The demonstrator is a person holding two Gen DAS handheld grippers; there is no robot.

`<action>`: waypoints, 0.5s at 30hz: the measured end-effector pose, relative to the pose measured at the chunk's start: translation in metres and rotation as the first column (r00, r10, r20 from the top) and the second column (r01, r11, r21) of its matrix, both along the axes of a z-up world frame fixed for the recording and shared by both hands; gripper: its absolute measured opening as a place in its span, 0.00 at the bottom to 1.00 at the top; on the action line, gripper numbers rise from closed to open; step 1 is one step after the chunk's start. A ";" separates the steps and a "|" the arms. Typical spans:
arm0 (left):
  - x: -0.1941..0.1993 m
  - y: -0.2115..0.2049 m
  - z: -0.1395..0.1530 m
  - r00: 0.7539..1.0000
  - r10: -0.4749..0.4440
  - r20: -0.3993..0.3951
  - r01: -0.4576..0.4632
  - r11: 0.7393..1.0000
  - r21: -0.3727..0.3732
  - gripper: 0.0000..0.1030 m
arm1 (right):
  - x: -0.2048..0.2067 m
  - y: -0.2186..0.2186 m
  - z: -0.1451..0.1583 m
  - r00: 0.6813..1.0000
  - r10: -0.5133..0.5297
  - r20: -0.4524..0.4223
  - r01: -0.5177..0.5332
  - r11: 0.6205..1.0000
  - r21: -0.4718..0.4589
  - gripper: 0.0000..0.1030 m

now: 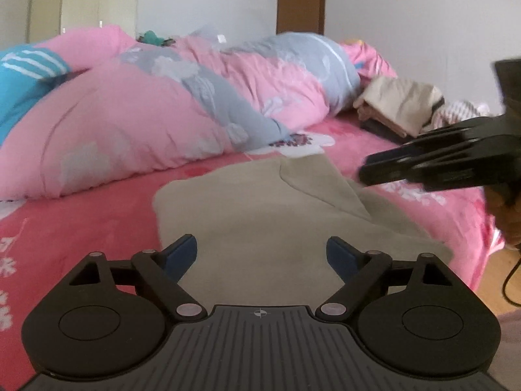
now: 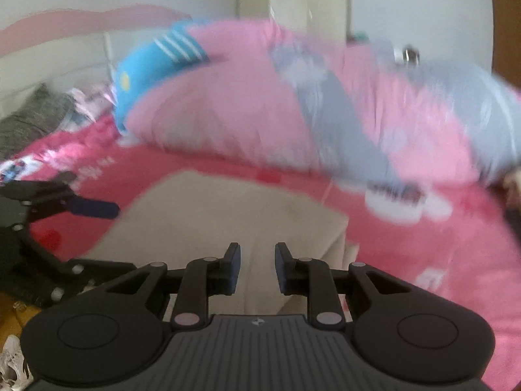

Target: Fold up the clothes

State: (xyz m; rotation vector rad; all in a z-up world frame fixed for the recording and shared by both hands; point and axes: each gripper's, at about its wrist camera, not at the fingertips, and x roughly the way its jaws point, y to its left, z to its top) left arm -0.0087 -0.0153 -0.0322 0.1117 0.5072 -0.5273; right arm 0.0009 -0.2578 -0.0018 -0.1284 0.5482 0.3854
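A soft beige garment [image 1: 260, 215], folded flat, is lying on the pink printed bedsheet [image 1: 81, 215]. The left gripper [image 1: 262, 254] is gaping wide above it, the right gripper [image 2: 257, 265] narrowly parted; both are holding nothing.

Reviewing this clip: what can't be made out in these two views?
- Beige garment: near edge hidden behind left tool in the left wrist view.
- Quilt pattern: motion-blurred in the right wrist view.
- Folded stack: items too small, partly behind right tool.
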 end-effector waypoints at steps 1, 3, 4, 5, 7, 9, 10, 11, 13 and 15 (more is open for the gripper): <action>-0.003 0.002 0.000 1.000 0.003 -0.009 -0.003 1.000 0.002 0.85 | -0.011 -0.003 0.006 1.000 0.017 0.012 -0.017 1.000 0.008 0.24; -0.006 0.003 -0.007 0.999 0.008 -0.052 -0.008 1.000 0.005 0.85 | -0.030 -0.008 0.009 0.998 0.057 0.021 -0.058 0.998 0.012 0.24; -0.005 0.001 -0.013 0.996 0.016 -0.083 -0.015 1.000 0.011 0.85 | -0.038 -0.010 0.006 0.996 0.082 0.017 -0.082 0.997 0.007 0.24; -0.004 -0.001 -0.020 0.993 0.027 -0.115 -0.025 1.000 0.019 0.85 | -0.041 -0.011 -0.001 0.996 0.091 -0.005 -0.091 0.996 -0.003 0.24; -0.003 -0.002 -0.028 0.990 0.046 -0.133 -0.046 0.999 0.005 0.89 | -0.039 -0.011 -0.026 0.992 0.072 -0.100 -0.076 0.996 -0.039 0.24; -0.002 -0.002 -0.028 0.989 0.057 -0.136 -0.058 0.998 -0.004 0.89 | -0.037 -0.013 -0.049 0.990 0.041 -0.139 -0.049 0.997 -0.060 0.25; 0.000 -0.001 -0.028 0.988 0.062 -0.141 -0.064 0.998 -0.005 0.89 | -0.038 -0.017 -0.053 0.991 0.034 -0.131 -0.038 0.999 -0.028 0.25; 0.001 -0.001 -0.026 0.986 0.068 -0.149 -0.069 0.998 -0.004 0.89 | -0.037 -0.020 -0.047 0.990 0.015 -0.141 -0.017 1.000 -0.009 0.25; 0.002 0.001 -0.025 0.983 0.081 -0.166 -0.083 0.997 -0.002 0.89 | -0.039 -0.022 -0.032 0.992 -0.020 -0.127 0.020 1.000 -0.002 0.25; 0.000 0.001 -0.025 0.979 0.098 -0.179 -0.098 0.995 0.004 0.89 | -0.053 -0.022 -0.015 0.998 -0.003 -0.057 0.002 1.000 -0.009 0.25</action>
